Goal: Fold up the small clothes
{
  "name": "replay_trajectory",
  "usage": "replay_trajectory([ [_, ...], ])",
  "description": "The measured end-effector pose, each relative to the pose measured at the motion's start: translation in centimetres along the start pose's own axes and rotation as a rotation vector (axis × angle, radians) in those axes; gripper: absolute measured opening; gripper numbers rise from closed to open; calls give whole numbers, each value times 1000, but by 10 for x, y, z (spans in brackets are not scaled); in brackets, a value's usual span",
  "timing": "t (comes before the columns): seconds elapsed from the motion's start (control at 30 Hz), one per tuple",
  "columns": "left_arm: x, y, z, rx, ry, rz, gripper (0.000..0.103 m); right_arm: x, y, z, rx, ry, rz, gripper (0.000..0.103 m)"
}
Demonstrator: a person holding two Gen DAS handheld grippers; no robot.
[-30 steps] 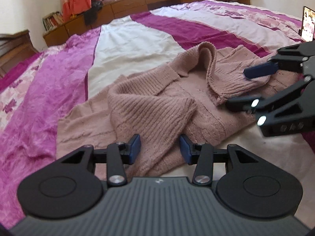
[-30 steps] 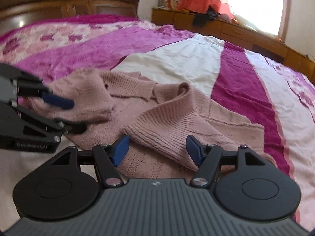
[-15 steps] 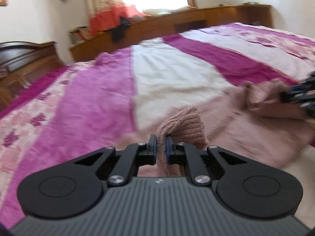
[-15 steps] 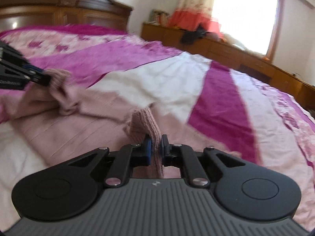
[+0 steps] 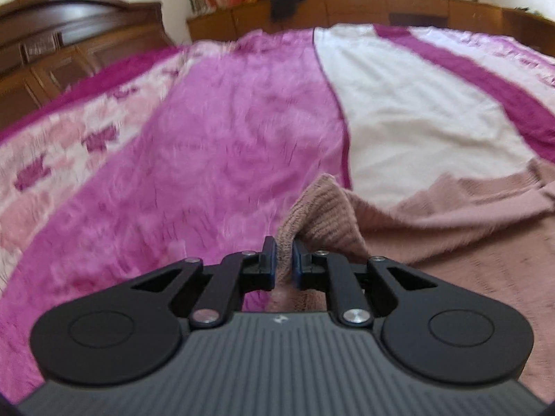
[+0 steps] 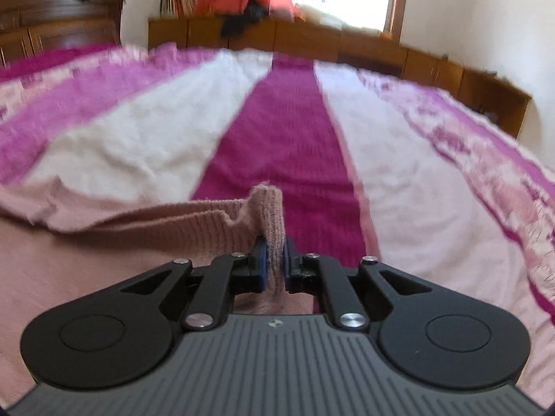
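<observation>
A dusty-pink knitted sweater [image 5: 451, 218] lies spread on the bed, stretched between both grippers. My left gripper [image 5: 283, 260] is shut on a ribbed fold of the sweater's left end, which bunches up above the fingers. In the right wrist view the same pink sweater [image 6: 138, 228] runs off to the left, and my right gripper [image 6: 274, 267] is shut on a ribbed fold at its right end. Neither gripper appears in the other's view.
The bed cover [image 5: 215, 145] has magenta, white and pink floral stripes [image 6: 288, 131]. A dark wooden headboard [image 5: 69, 48] stands at the left. Low wooden cabinets [image 6: 347, 41] run under the window at the far side, with clothes heaped on them.
Both grippers went from open over the crumpled sweater to shut on its ends, then drew apart. The sweater now lies pulled out flat, and each gripper has left the other's view.
</observation>
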State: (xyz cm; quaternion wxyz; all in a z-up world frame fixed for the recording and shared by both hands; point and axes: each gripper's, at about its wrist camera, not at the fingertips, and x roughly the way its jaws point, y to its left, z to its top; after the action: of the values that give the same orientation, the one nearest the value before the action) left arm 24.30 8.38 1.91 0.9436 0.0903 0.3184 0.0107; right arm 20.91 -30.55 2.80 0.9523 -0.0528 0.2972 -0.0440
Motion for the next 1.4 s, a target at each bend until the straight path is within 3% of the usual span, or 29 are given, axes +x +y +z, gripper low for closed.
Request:
replay_trajectory([
  [0.1,16,6,-2,-18,37,-14,16,23,0,-9,-5,60,-20,11],
  [0.2,21,11,1,-35,36,3,29,31,-4,-11,37,72,-1,12],
  [0.3,19,16,4,-51,36,-6,29,34,-10,-6,46,67,23,16],
  [0.47,4,18,2,-47,29,-10,29,22,-29,1,78,17,-68,50],
  [0.53,-4,20,0,-49,40,-15,29,15,-36,2,103,14,-70,51],
  [0.77,-39,21,-12,-59,61,-71,29,-20,-40,-12,174,26,73,51],
  [0.97,-54,12,-30,-59,92,-98,29,9,-30,-31,149,163,12,51],
  [1.17,-60,11,-39,-88,109,-96,27,8,-38,-31,228,146,29,53],
  [1.4,-83,14,-43,-115,107,-115,28,-36,-68,-44,411,158,182,62],
])
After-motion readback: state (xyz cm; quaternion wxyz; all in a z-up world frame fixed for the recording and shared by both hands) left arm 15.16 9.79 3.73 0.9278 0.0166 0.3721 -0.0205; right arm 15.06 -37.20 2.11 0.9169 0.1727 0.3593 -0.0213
